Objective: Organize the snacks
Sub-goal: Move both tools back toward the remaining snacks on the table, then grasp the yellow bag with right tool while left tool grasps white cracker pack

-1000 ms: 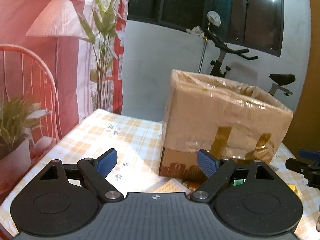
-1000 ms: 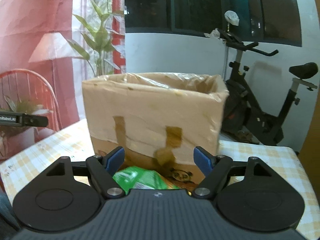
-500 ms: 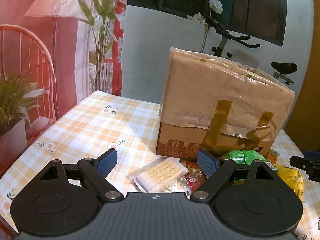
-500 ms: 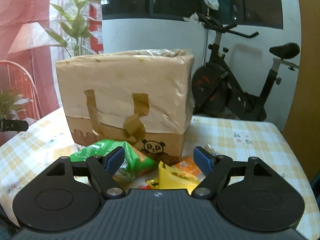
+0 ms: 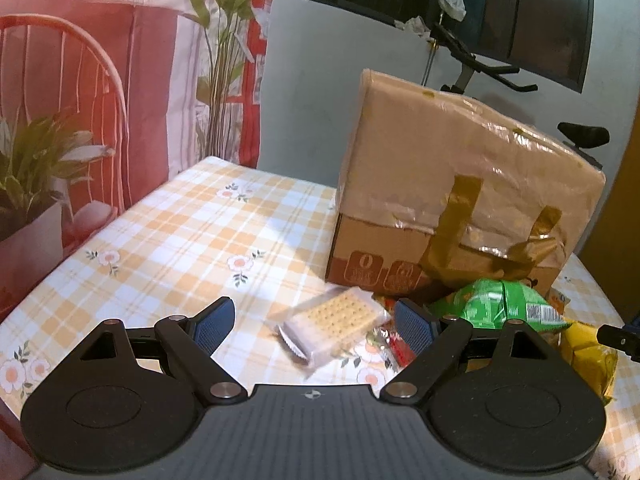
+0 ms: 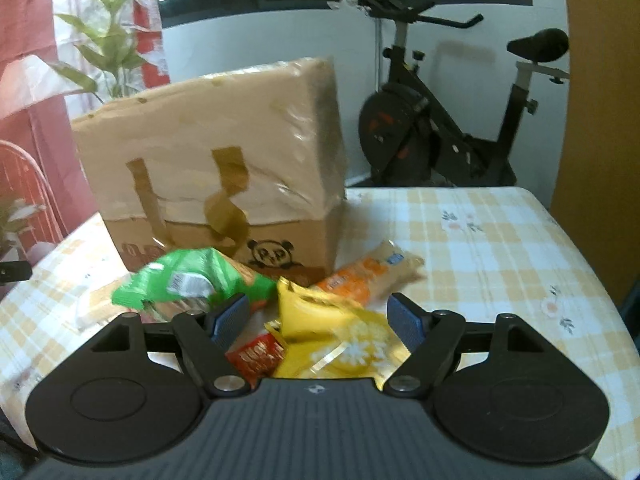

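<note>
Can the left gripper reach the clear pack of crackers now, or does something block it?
Probably yes. The left gripper is open, and the cracker pack lies flat on the tablecloth right ahead between its fingers, with nothing on top.

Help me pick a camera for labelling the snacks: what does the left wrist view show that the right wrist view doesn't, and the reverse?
Only the left wrist view clearly shows the clear cracker pack, lying between the open left gripper jaws. Only the right wrist view shows the orange wafer pack and the panda print on the box. Both show the cardboard box, green bag, yellow bag and the small red packet.
</note>
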`<state>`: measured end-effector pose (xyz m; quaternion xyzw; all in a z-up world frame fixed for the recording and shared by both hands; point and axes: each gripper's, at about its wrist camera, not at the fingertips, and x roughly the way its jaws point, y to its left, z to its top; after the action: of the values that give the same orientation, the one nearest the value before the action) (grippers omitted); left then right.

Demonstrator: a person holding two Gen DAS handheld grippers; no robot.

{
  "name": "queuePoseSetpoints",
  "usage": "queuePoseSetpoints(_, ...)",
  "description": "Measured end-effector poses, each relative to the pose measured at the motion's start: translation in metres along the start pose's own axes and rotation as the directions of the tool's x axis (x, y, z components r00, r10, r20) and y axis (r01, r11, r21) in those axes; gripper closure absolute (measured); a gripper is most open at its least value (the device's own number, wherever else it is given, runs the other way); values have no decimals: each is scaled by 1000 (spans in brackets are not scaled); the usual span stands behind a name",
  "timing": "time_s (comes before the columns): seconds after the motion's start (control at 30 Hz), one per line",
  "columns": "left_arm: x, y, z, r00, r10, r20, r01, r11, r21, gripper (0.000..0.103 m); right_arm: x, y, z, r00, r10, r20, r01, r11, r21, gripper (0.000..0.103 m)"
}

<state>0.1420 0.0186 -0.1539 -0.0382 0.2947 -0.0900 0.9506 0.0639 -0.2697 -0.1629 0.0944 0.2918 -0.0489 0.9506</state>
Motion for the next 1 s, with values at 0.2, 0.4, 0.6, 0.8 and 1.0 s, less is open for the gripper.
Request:
queuePoseSetpoints(0.2, 1, -2, -3, 1000, -4, -10, 4, 1000, 4, 15, 5, -10, -11, 999, -24, -48, 25, 999, 31, 19)
queuePoseSetpoints(0.4, 2, -2, -8, 1000, 3, -26, -3, 1000, 5, 15, 21, -19, -17, 997, -18, -81, 26, 996, 90, 13)
queuePoseSetpoints(0.6, 4, -4, -11, 999, 2, -38, -2, 1000, 12, 15, 32, -35, -17, 994, -14, -109, 35, 981, 193, 8)
queuePoseSetpoints(0.8, 6, -6, -13, 999, 2, -48, -1, 1000, 19, 15, 44, -28, -29, 990, 28, -140, 1, 979, 205, 5)
queuePoseSetpoints(1.0, 9, -4, -14, 998, 9, -57, -9, 1000, 9, 15, 31, -18, -30, 998, 15, -66, -6, 990, 142, 16)
